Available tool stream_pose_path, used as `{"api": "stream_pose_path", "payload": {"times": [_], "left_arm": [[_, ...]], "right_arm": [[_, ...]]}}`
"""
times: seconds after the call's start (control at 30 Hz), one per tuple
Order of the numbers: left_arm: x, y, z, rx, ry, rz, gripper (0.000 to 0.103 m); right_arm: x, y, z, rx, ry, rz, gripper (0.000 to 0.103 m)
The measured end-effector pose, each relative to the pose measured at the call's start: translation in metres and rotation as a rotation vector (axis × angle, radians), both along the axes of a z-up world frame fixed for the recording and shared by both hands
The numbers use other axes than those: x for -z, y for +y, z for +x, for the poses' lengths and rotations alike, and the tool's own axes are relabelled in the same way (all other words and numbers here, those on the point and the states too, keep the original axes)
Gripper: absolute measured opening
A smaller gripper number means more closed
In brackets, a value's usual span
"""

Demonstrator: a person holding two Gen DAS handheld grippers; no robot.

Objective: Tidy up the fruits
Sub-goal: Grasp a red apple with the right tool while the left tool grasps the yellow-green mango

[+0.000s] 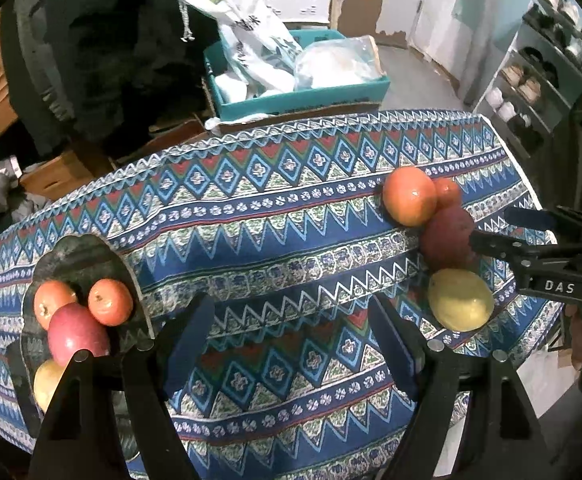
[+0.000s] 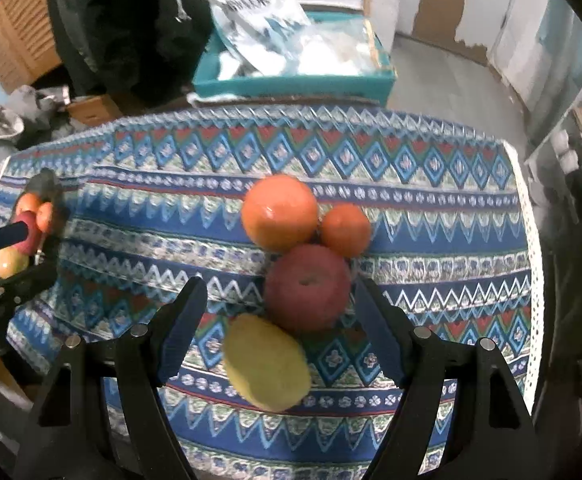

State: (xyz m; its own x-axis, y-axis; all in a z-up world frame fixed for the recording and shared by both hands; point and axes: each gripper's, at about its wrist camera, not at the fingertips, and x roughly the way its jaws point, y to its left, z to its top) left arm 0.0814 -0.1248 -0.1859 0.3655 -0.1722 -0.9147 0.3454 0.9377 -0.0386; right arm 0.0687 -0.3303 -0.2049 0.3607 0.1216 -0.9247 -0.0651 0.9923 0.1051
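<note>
Yellow fruit (image 2: 267, 364) sits closest to the right gripper (image 2: 279, 328), whose fingers are spread wide with nothing in them. Just behind it the red apple (image 2: 307, 286), big orange (image 2: 279, 212) and small orange (image 2: 345, 230) are bunched up touching on the cloth (image 2: 451, 280). They're round and smooth, so probably slippery: grab across the widest part, gently. Left gripper (image 1: 291, 340) is wide too, empty, beside the plate (image 1: 75, 256) holding four fruits.

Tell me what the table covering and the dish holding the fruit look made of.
Table covering: apparently woven cloth, matte, printed with zigzags and diamonds, with an edge draping off the table. Dish: dark and glossy with a scalloped rim, possibly glass or glazed ceramic; the material is unclear.
</note>
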Motion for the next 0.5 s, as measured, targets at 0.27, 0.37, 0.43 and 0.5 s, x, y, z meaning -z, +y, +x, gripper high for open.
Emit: {"api": "stream_pose_path", "payload": {"times": [0.27,0.37,0.43,0.5], "left_arm": [[0.021,-0.017,0.013,0.017,0.022,0.017,0.081],[0.032,-0.023,0.018,0.023,0.042,0.027,0.080],[0.038,-0.025,0.021,0.025,0.056,0.026,0.081],[0.043,-0.027,0.023,0.025,0.068,0.024,0.080]], "right_arm": [[0.032,-0.006,0.010,0.010,0.065,0.013,0.077],[0.043,-0.005,0.015,0.010,0.085,0.011,0.077],[0.049,-0.003,0.019,0.008,0.094,0.013,0.077],[0.056,-0.004,0.023,0.009,0.109,0.015,0.077]]}}
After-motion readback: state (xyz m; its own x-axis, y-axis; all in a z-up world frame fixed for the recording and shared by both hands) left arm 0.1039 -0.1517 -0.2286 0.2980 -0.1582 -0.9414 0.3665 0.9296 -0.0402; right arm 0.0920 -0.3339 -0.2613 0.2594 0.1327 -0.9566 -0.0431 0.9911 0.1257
